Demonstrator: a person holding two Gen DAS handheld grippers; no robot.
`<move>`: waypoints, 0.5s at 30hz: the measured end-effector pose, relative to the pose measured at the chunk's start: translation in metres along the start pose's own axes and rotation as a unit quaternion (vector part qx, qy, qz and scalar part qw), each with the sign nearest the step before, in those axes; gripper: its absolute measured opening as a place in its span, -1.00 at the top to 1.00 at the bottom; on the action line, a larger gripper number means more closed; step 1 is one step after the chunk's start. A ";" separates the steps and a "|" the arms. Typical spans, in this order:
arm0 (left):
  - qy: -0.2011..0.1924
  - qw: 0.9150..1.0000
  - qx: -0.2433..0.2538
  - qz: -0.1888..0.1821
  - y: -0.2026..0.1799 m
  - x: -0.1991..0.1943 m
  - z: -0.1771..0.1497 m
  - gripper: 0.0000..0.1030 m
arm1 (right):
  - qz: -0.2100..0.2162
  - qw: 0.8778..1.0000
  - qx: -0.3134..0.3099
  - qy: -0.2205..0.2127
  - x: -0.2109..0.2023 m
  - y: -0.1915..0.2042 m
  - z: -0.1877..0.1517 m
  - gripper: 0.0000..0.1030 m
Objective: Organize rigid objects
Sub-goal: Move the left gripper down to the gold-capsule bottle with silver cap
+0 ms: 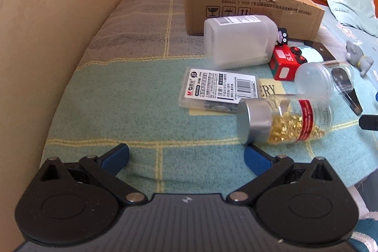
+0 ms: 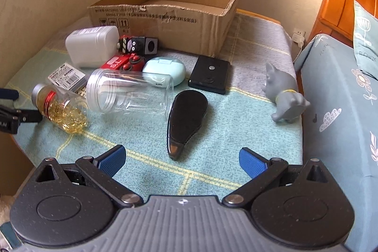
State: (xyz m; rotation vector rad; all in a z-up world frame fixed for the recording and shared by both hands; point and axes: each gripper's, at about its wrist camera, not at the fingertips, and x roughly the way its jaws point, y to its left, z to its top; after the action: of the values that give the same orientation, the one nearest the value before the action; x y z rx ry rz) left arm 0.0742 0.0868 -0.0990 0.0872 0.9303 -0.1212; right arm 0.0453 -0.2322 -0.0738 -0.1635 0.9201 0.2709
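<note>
The surface is a woven cloth in teal and grey blocks crossed by thin yellow lines; at its far end stands an open corrugated cardboard box, edges torn, printed in black, with nothing visible inside. The rigid items lie in a cluster in front of it: a frosted white plastic container on its side; a red toy vehicle with black wheels and a black block-shaped toy just beside it; a flat clear case with a barcode label; a glass bottle of gold capsules with a grey metal cap and red band, lying down; a clear wide-mouthed plastic jar, also on its side, touching the bottle; a pale blue rounded case; a flat black rectangular case; a glossy black teardrop-shaped object with a ribbed edge; a matte grey animal figurine toppled near the right edge.

The left gripper is held low over bare cloth, its blue textured fingers spread wide with nothing between them; the capsule bottle's cap sits just beyond its right finger. The right gripper is likewise spread wide and holds nothing, pointed toward the box; the narrow end of the teardrop object lies just ahead, between the finger lines.
</note>
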 end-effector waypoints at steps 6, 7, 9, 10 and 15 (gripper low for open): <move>-0.001 1.000 0.002 -0.005 -0.003 0.000 0.000 -0.99 | -0.018 1.000 -0.001 0.011 0.011 -0.005 -0.001 -1.00; -0.001 1.000 0.005 -0.009 -0.004 0.000 0.000 -0.99 | -0.022 1.000 0.002 0.012 0.013 -0.006 0.000 -1.00; 0.000 1.000 0.013 -0.016 -0.007 0.000 -0.001 -0.99 | -0.029 0.999 0.006 0.012 0.017 -0.008 0.000 -1.00; 0.000 1.000 0.017 -0.018 -0.009 0.000 -0.001 -0.99 | -0.033 0.999 0.006 0.012 0.018 -0.009 0.000 -1.00; 0.005 0.998 0.033 -0.046 -0.017 -0.003 -0.004 -0.99 | -0.042 0.999 0.026 0.011 0.021 -0.021 -0.001 -1.00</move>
State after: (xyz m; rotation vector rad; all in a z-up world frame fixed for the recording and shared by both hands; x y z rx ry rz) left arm 0.0665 0.0711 -0.0993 0.1059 0.9402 -0.2367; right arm 0.0629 -0.2496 -0.0914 -0.1559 0.9397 0.1678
